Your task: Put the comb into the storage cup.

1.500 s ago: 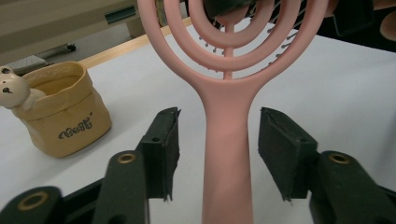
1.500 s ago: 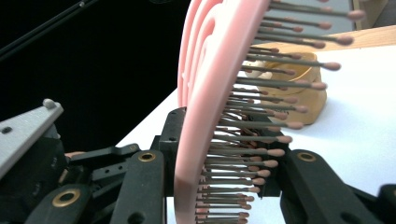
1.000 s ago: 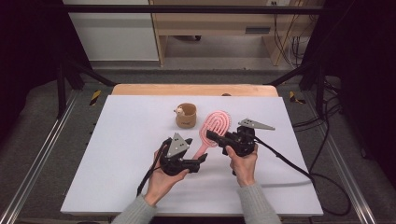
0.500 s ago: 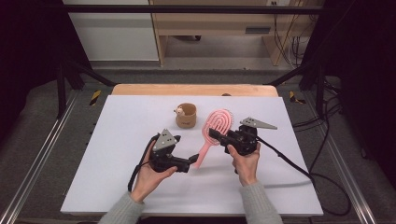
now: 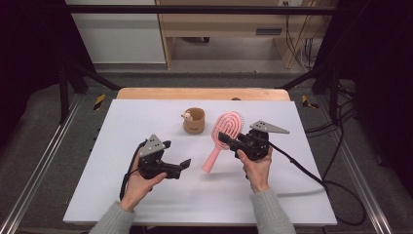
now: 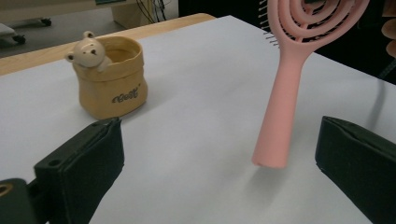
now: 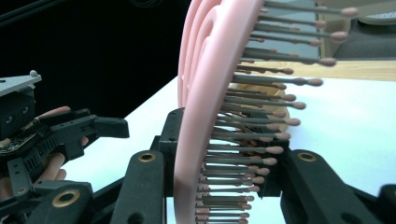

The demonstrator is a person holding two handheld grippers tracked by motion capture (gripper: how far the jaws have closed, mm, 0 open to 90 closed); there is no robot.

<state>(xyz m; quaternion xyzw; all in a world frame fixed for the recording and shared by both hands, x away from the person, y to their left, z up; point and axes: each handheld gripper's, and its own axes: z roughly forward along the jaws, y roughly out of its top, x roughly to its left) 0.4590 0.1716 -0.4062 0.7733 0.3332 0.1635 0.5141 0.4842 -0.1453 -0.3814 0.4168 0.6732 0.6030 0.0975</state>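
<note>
The right tool (image 5: 233,140) is clamped across the head of a pink paddle hairbrush (image 5: 224,139), its jaws pinching the spiral-cut head from front and back. In the right gripper view the bristles (image 7: 261,135) stick out sideways past the pad, so the grip sits on the flat of the head rather than on the bristle tips, which likely keeps the brush from twisting. Held that way, the brush hangs at a slant above the middle of the white counter (image 5: 146,117), handle end lowest and pointing toward the near edge; a shadow under the handle tip suggests it is lifted just clear of the surface.

The left tool (image 5: 179,166) sits a little to the left of the handle, nearer the near edge, with its jaws standing wide apart and nothing between them. They have just been opening. In the left gripper view the handle end (image 6: 275,140) shows between the two black pads but farther off, not touched by either. This reads as one tool having let the handle go while the other keeps the brush up, so the brush is carried by the right side alone.

A small tan cup with a bear figure on its rim (image 5: 194,120) stands upright beyond the brush, toward the far edge, apart from both tools. Its open mouth looks a plausible holder for the handle.
</note>
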